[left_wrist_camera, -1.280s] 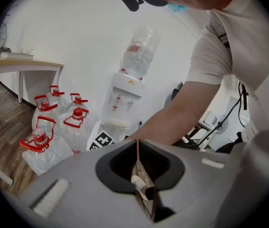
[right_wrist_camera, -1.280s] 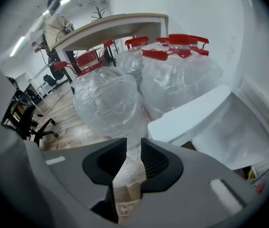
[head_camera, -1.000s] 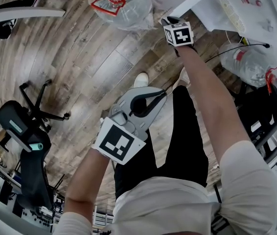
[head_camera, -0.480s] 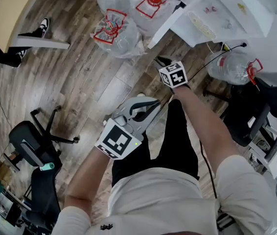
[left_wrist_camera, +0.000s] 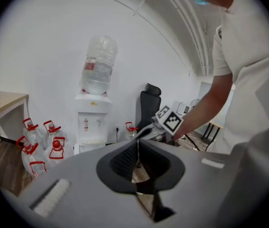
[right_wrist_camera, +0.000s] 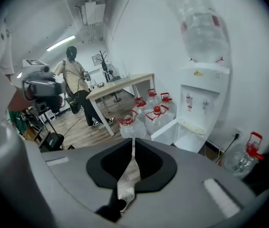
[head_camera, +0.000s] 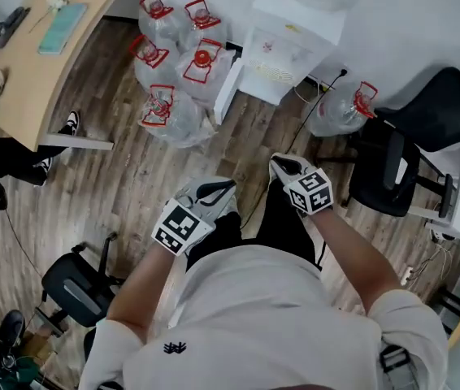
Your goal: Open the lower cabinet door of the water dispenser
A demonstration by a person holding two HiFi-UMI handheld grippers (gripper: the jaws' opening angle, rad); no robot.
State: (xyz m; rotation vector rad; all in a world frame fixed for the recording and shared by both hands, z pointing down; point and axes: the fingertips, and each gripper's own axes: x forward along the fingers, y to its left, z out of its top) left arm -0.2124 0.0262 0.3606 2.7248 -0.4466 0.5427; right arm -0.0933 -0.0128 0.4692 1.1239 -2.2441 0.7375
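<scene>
The lower cabinet door [head_camera: 227,90] of the water dispenser [head_camera: 283,51], upper centre, looks open, so hold the left gripper [head_camera: 223,186], jaws together, and the right gripper [head_camera: 279,162], jaws just closing on nothing, clear of it.

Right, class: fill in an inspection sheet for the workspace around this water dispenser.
Surface: grey-brown wood-plank floor.
Job's things: white water dispenser; its white lower cabinet door stands open.
Clutter: clear plastic water jugs with red handles, clustered beside the door.
Grippers: left gripper shut, empty; right gripper jaws have just been closing, nothing between them.
Cables: black cable running from the wall socket across the floor.
Surroundings: light wooden desk, black office chair.
</scene>
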